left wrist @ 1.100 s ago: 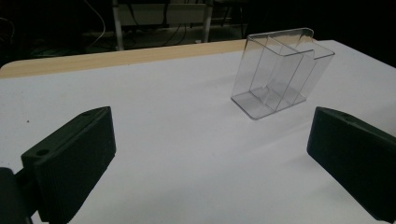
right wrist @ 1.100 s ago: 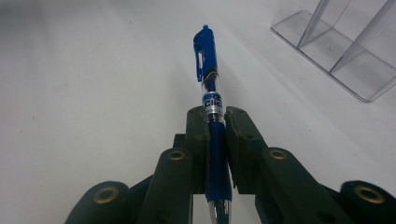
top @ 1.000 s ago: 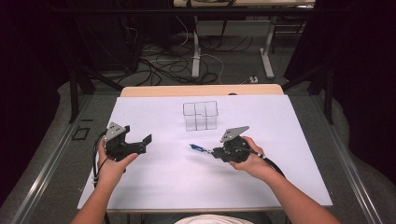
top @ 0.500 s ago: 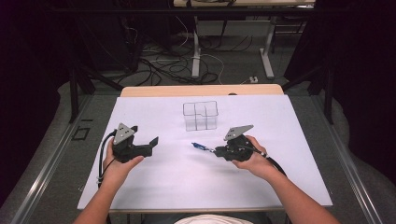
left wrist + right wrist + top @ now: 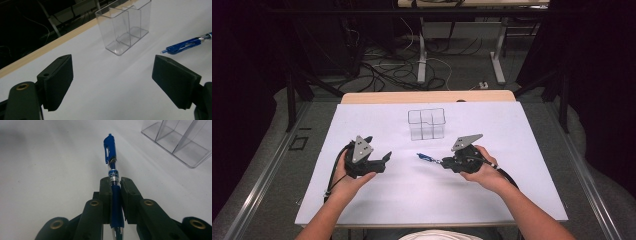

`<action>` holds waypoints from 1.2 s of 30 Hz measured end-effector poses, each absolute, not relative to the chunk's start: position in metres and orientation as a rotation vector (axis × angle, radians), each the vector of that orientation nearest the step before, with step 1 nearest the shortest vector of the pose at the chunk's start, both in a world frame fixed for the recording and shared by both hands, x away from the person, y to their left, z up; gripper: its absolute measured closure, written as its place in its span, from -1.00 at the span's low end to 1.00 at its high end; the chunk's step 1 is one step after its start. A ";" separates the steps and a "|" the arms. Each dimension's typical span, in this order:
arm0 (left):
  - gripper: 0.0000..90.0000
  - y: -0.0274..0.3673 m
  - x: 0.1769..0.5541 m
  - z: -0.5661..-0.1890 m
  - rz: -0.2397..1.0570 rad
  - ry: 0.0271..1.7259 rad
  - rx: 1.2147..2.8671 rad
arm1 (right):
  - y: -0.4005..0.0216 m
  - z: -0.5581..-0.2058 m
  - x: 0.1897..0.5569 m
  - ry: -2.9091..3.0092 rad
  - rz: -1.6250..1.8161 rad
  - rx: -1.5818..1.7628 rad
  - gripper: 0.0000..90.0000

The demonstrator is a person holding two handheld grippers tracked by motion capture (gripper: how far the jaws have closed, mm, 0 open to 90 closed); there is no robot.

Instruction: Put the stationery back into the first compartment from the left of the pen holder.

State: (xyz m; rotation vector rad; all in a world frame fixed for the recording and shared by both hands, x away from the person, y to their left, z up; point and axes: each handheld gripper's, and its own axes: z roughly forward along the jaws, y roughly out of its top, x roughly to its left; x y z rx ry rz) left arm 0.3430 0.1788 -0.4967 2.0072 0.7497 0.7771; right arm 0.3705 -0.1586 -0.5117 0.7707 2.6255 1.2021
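The right gripper (image 5: 115, 185) is clamped on the pen (image 5: 111, 162), its clip end pointing across mid-tabletop toward the left gripper (image 5: 382, 160). The left gripper's jaws, apart and empty, have just been closing somewhat. The organizer (image 5: 427, 124) stands beyond, toward the far edge.

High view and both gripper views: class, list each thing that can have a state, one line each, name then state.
Blue pen: clamped between the right gripper's jaws, clip end pointing away from the hand.
Right gripper: shut on the blue pen.
Left gripper: open, nothing between its jaws, which have just been closing.
Clear organizer: upright on the table, compartments empty.
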 end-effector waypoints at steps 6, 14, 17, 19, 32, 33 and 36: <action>-0.46 0.156 0.337 -0.501 0.836 0.626 2.097 | -0.159 -0.511 0.371 2.628 1.204 0.782 0.78; -0.32 0.131 0.333 -0.507 0.900 0.483 2.185 | -0.158 -0.512 0.371 2.626 1.219 0.788 0.78; -0.28 0.123 0.332 -0.509 0.917 0.434 2.207 | -0.158 -0.512 0.371 2.628 1.216 0.785 0.78; -0.27 0.117 0.330 -0.510 0.937 0.405 2.226 | -0.158 -0.512 0.371 2.630 1.216 0.789 0.78; -0.14 0.089 0.323 -0.520 1.124 0.079 2.299 | -0.158 -0.512 0.371 2.636 1.219 0.805 0.78; -0.13 0.088 0.322 -0.521 1.125 0.060 2.300 | -0.158 -0.512 0.371 2.638 1.219 0.806 0.78; -0.08 0.083 0.320 -0.523 1.137 0.004 2.326 | -0.157 -0.512 0.370 2.642 1.222 0.819 0.78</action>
